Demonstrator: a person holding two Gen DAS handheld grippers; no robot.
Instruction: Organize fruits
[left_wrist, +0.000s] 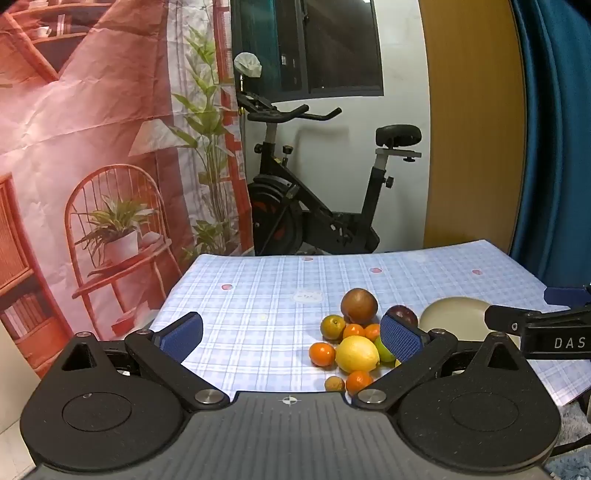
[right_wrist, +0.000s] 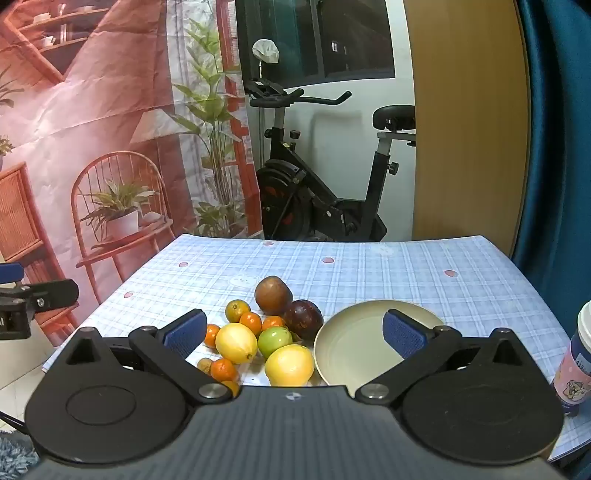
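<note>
I've got both claws spread wide w/ nothing between the pads. Left claw (left_wrist: 291, 338) hangs over the near-left part of the tabletop (left_wrist: 258, 295), angled down; right claw (right_wrist: 293, 334) hangs over the fruit pile and plate, also angled down.

Fruit sits in one tight cluster near the tabletop's middle, just left of the beige plate (right_wrist: 354, 354), which is bare.

From the right wrist cam:
- Brown-red round fruit (right_wrist: 273, 295) at the far end of the pile; can't tell its type.
- Dark purple round fruit (right_wrist: 303, 319) just right of it, near the plate rim.
- Green-orange mandarin (right_wrist: 237, 311) at far left.
- Small mandarins (right_wrist: 250, 322) packed in the middle, more at the near-left edge (right_wrist: 223, 370).
- Green apple (right_wrist: 274, 341) center, touching its neighbours.
- Left lemon (right_wrist: 236, 342): long axis runs roughly left-right, nub end pointing right twd the apple.
- Near lemon (right_wrist: 290, 364): close to the plate rim; long axis approx left-right, ends hard to read.
- Small brownish fruit (right_wrist: 204, 365) at the near-left edge, partly behind my claw arm.

From the left wrist cam the same pile sits right of center, partly behind my right-hand pad (left_wrist: 400, 341); the other claw's arm pokes in from the right edge over the plate.

A lidded paper cup (right_wrist: 576, 354) stands at the tabletop's right edge, well apart from the fruit.
</note>
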